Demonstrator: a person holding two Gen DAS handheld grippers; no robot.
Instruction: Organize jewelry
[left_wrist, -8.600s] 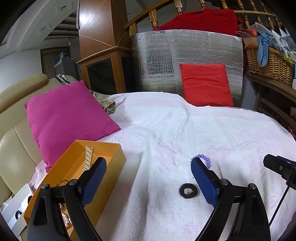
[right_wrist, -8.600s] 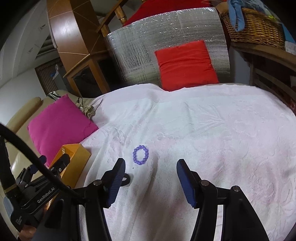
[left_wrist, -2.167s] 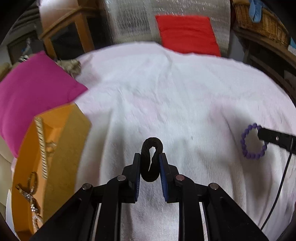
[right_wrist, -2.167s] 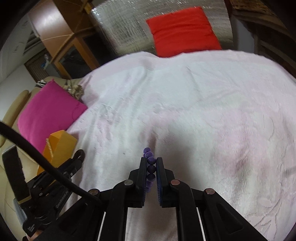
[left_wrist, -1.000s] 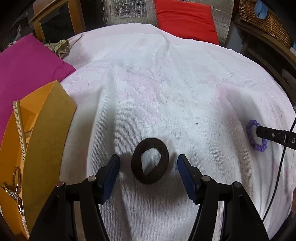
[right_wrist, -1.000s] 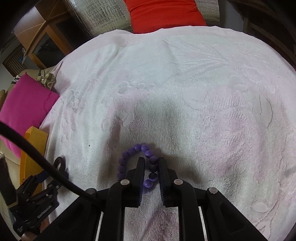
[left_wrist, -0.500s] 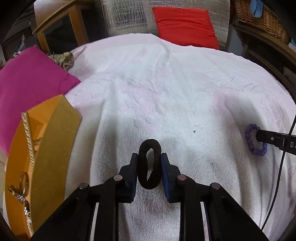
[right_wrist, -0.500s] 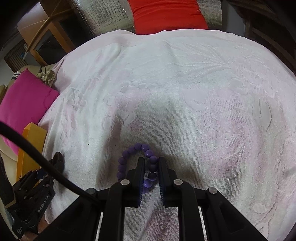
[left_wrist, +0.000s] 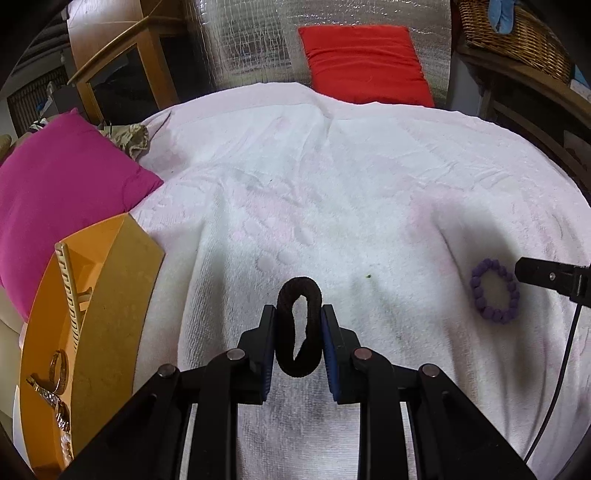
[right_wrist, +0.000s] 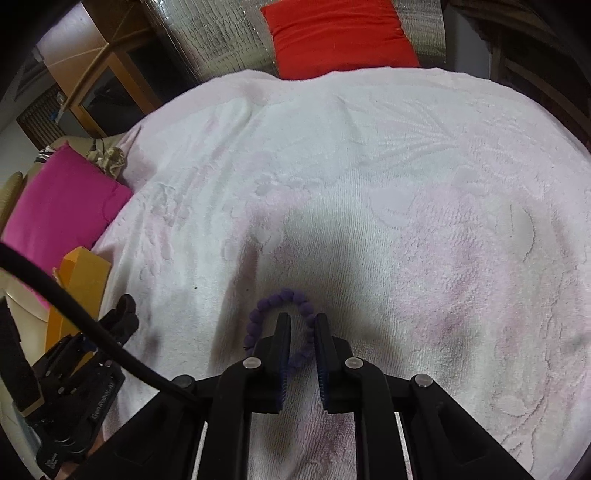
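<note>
Left gripper (left_wrist: 298, 325) is clamped on the black hair tie (left_wrist: 298, 328), squeezed into a tall loop between its fingers above the white towel (left_wrist: 332, 184). Right gripper (right_wrist: 302, 341) pinches one side of the purple bead bracelet (right_wrist: 275, 317), the loop's other side lying outside its left finger.

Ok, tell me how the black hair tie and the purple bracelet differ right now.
The hair tie is one plain black fabric loop; the bracelet is a string of purple beads. The hair tie is squeezed into a narrow oval in the left hand-held gripper; the bracelet keeps a rounder ring, with one side between the right hand-held gripper's jaws. Both are small closed loops over the white towel.
</note>
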